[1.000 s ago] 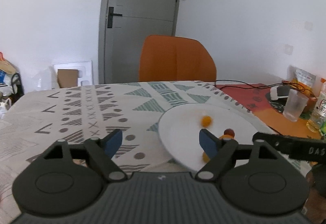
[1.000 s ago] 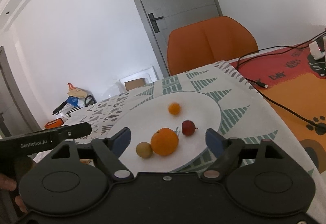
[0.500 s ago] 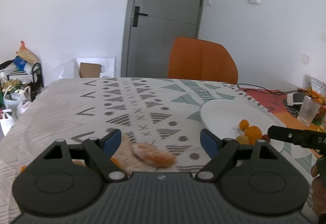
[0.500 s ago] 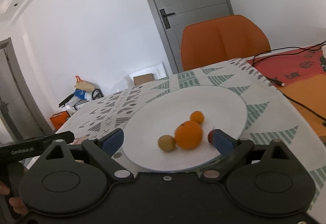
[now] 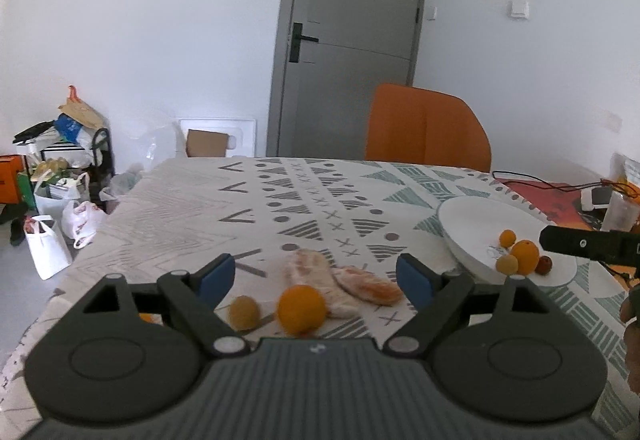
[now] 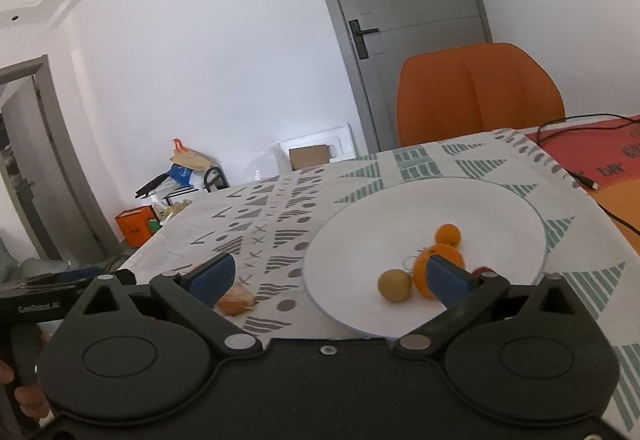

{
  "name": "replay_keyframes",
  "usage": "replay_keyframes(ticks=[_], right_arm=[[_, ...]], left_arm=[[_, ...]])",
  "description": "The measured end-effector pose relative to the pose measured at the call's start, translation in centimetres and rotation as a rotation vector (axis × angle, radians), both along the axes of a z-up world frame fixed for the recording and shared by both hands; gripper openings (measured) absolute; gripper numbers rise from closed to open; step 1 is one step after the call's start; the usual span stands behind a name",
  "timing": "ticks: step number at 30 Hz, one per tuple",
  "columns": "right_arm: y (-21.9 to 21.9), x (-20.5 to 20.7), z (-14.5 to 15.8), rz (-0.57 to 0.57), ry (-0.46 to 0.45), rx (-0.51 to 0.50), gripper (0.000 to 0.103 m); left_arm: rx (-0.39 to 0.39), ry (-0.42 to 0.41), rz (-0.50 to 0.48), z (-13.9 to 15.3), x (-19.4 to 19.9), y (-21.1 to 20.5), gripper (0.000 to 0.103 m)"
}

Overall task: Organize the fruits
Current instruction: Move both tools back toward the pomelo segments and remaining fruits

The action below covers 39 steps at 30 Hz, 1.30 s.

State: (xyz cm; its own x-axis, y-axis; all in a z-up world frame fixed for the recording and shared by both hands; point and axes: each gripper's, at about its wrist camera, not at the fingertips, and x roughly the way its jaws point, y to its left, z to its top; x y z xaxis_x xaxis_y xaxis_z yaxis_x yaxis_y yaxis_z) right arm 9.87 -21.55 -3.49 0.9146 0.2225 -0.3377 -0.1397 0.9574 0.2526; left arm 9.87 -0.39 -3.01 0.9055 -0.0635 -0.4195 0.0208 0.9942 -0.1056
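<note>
While left gripper (image 5: 312, 278) hung over loose fruit, fingers spread wide, holding nothing, orange (image 5: 302, 308) lay on tablecloth (image 5: 280, 208) between them, slightly left of centre. Small yellowish fruit (image 5: 244, 312) sat just beside, left. Peel pieces (image 5: 340, 280) lay just behind. Right gripper (image 6: 332, 272) also spread, empty, faced plate (image 6: 500, 208) with four fruits; left was nearer to orange.

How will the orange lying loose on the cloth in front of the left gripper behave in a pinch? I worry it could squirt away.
The orange is round and sits free on the flat tablecloth, so an off-centre nudge would probably roll it. It looks firm, likely stiff between the pads. The open left gripper seems wide enough to straddle it.
</note>
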Motion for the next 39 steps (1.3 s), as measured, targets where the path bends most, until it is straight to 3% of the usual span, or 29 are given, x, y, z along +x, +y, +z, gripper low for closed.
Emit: replay_keyframes(ticks=[12,24,31,39], right_arm=[[3.0,0.3,0.7,0.111,-0.008,-0.030,0.103],[6.0,0.7,-0.1,0.221,0.042,-0.070,0.100],[7.2,1.1,-1.0,0.256,0.088,-0.094,0.085],[7.5,1.7,-1.7,0.270,0.114,-0.114,0.076]], left_arm=[[-0.031,0.005,0.045,-0.4,-1.4,2.4,0.086],[-0.072,0.043,0.072,-1.7,-2.3,3.1,0.084],[-0.084,0.068,0.051,-2.8,-2.0,2.5,0.079],[-0.105,0.107,0.016,-3.8,-0.5,1.7,0.063]])
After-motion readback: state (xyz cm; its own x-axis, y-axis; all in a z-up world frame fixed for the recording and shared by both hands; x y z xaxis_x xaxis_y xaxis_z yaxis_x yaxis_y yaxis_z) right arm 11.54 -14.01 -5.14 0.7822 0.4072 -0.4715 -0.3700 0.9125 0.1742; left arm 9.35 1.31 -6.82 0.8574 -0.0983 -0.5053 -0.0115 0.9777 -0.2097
